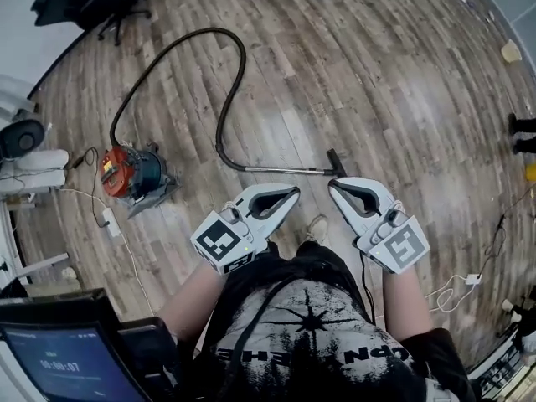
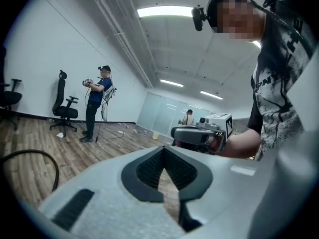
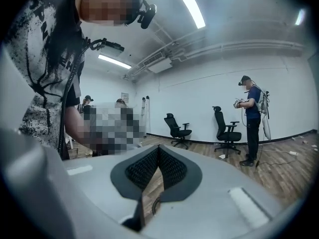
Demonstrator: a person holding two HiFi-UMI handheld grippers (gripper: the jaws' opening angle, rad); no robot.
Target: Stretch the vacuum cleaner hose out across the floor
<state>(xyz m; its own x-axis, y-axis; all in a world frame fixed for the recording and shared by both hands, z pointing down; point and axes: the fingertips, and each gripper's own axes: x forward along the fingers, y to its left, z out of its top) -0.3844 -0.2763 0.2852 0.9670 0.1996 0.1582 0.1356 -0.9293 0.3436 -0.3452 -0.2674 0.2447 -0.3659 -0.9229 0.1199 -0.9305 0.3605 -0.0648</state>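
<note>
The red and blue vacuum cleaner [image 1: 130, 172] stands on the wooden floor at the left. Its black hose [image 1: 230, 74] arcs away from it, curves back, and joins a metal wand [image 1: 280, 171] lying flat, with the wand's dark end [image 1: 336, 161] just beyond my grippers. Part of the hose [image 2: 35, 156] also shows low at the left of the left gripper view. My left gripper [image 1: 291, 193] and right gripper [image 1: 333, 187] are held close in front of my body, tips turned toward each other. Both are shut and empty. The right gripper [image 2: 199, 133] shows in the left gripper view.
A black office chair [image 1: 109, 2] stands at the far left. White cables and a power strip [image 1: 110, 220] lie beside the vacuum, and another white cable [image 1: 456, 285] lies at the right. A screen [image 1: 59, 354] sits at the bottom left. Another person [image 3: 250, 116] with grippers stands near chairs [image 3: 227, 128].
</note>
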